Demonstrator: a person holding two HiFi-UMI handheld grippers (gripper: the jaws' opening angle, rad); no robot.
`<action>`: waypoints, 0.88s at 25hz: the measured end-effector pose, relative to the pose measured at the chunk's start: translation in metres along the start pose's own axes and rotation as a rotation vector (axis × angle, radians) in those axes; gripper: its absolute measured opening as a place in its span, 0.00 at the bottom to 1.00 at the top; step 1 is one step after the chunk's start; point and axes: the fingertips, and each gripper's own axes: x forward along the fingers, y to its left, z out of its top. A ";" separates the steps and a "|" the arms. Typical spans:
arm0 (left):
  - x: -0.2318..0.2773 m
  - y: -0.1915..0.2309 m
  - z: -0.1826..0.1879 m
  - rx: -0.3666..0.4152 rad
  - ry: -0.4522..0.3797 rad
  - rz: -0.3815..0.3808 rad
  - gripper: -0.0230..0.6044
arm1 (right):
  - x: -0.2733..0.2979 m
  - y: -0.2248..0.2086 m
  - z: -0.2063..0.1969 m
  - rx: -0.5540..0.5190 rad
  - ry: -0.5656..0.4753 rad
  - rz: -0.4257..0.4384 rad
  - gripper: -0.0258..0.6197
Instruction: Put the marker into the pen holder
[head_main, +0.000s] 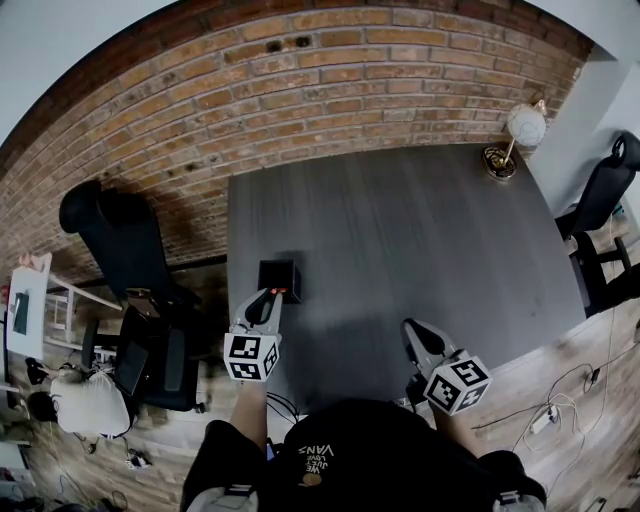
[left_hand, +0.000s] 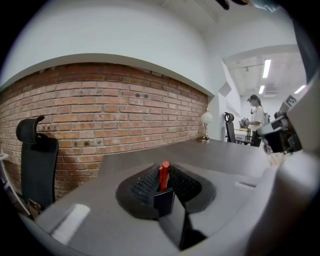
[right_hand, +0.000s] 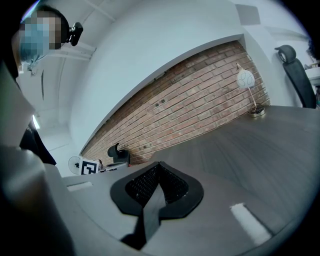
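The left gripper (head_main: 270, 298) is clamping the red marker (left_hand: 164, 174) upright at the near edge of the black pen holder (head_main: 279, 278), left of centre on the dark grey worktop (head_main: 420, 230). The right gripper (head_main: 412, 332) is hovering closed and empty at lower right. A brick wall (head_main: 300, 90) is running along the top.

1. Lower centre of the left gripper view: only the red top of the marker (left_hand: 164, 174) shows. The pen holder (left_hand: 164, 201) hides its lower part, so whether it stands inside cannot be told.
2. Left of centre in the head view: the left hand-held gripper (head_main: 276, 296) covers the marker except for a red speck.
3. Right edge of the head view: an office chair (head_main: 610, 190) is cut off.
4. Right of the left gripper view: a distant person (left_hand: 256, 120) is too small to make out.
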 end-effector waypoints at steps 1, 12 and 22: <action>0.000 -0.001 -0.001 0.003 0.004 -0.002 0.23 | 0.000 0.000 -0.001 0.001 0.000 0.000 0.04; 0.011 -0.010 -0.015 0.068 0.055 -0.019 0.23 | -0.010 -0.002 -0.003 0.011 -0.002 -0.015 0.04; 0.023 -0.014 -0.032 0.138 0.141 0.001 0.23 | -0.017 -0.010 -0.001 0.016 -0.009 -0.023 0.04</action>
